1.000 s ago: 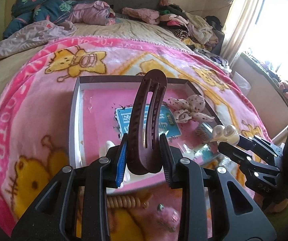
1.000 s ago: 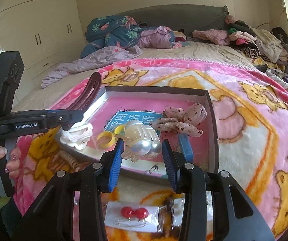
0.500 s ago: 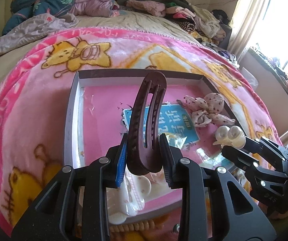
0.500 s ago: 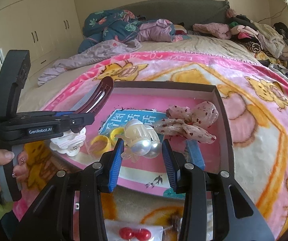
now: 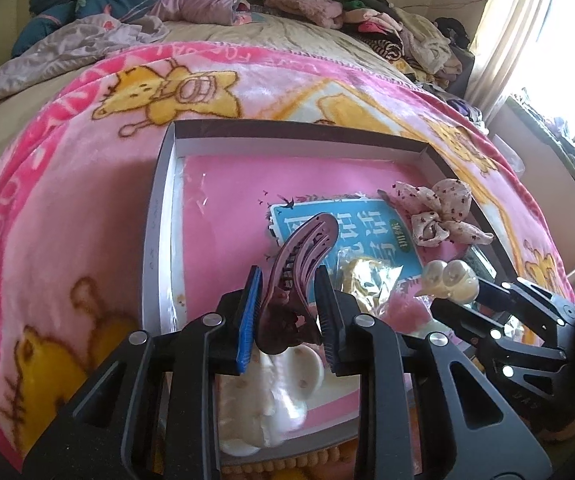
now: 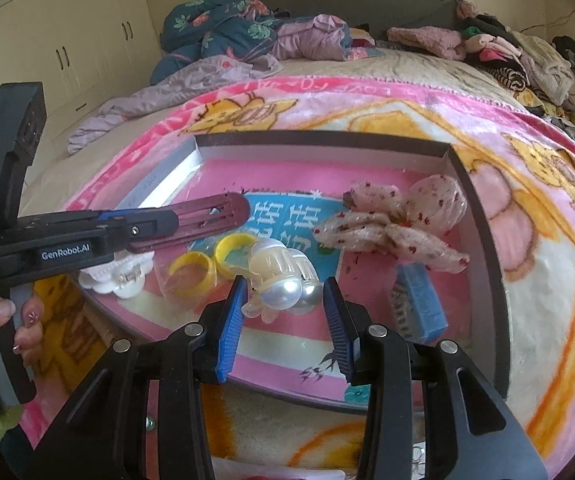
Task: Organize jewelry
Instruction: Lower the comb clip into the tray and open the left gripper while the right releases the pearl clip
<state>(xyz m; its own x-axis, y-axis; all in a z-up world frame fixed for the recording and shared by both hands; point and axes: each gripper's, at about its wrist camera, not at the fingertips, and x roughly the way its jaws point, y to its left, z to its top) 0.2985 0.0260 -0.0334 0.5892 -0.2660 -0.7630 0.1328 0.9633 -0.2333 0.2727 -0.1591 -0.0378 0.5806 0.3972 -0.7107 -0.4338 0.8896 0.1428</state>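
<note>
A shallow grey box (image 5: 155,216) with a pink floor lies on the pink blanket; it also shows in the right wrist view (image 6: 483,216). My left gripper (image 5: 289,312) has its jaws wider apart around a dark maroon hair clip (image 5: 301,264), which tilts forward and looks loose between the pads, over the box's near part. In the right wrist view the hair clip (image 6: 207,216) juts from the left gripper (image 6: 159,226). My right gripper (image 6: 283,308) has its jaws apart, and a cream pearl hair claw (image 6: 279,276) sits loose between them over the box.
In the box lie a spotted fabric bow (image 6: 391,224), yellow rings in a clear bag (image 6: 207,262), a white flower clip (image 6: 115,276) and a blue comb (image 6: 419,304). Clothes (image 5: 399,36) are piled at the far end of the bed.
Both grippers moved forward over the box. The left jaws have widened and the maroon clip has tipped forward and down. The right jaws have also opened around the pearl claw.
</note>
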